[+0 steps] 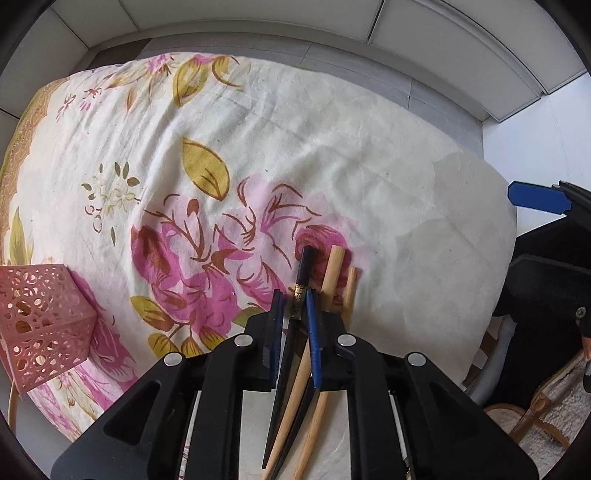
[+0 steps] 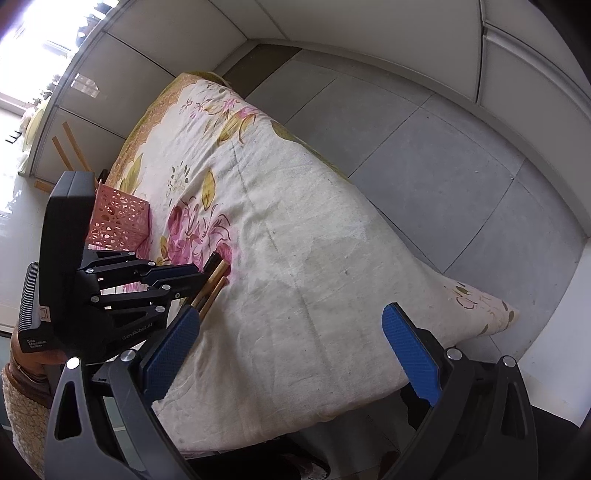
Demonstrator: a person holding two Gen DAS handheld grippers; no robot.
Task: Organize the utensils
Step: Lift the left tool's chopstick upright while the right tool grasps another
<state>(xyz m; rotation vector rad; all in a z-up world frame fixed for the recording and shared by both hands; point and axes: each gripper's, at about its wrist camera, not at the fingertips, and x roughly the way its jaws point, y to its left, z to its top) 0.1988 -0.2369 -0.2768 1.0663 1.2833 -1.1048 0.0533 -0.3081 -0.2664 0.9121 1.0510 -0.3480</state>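
Observation:
My left gripper (image 1: 295, 306) is shut on a bundle of chopsticks: a black one (image 1: 301, 288) and light wooden ones (image 1: 330, 275), their ends sticking out past the blue pads above the floral tablecloth (image 1: 295, 147). A pink perforated holder (image 1: 40, 325) stands at the left of the table. In the right wrist view the left gripper (image 2: 192, 278) with the chopsticks (image 2: 214, 280) is at the left, next to the pink holder (image 2: 118, 221). My right gripper (image 2: 291, 350) is open and empty above the near edge of the table.
The table is draped with a cream cloth with pink flowers (image 2: 295, 240). Grey tiled floor (image 2: 443, 166) and white cabinet fronts (image 1: 258, 22) lie beyond it. A wicker chair with a fleece pad (image 1: 546, 413) sits at the right.

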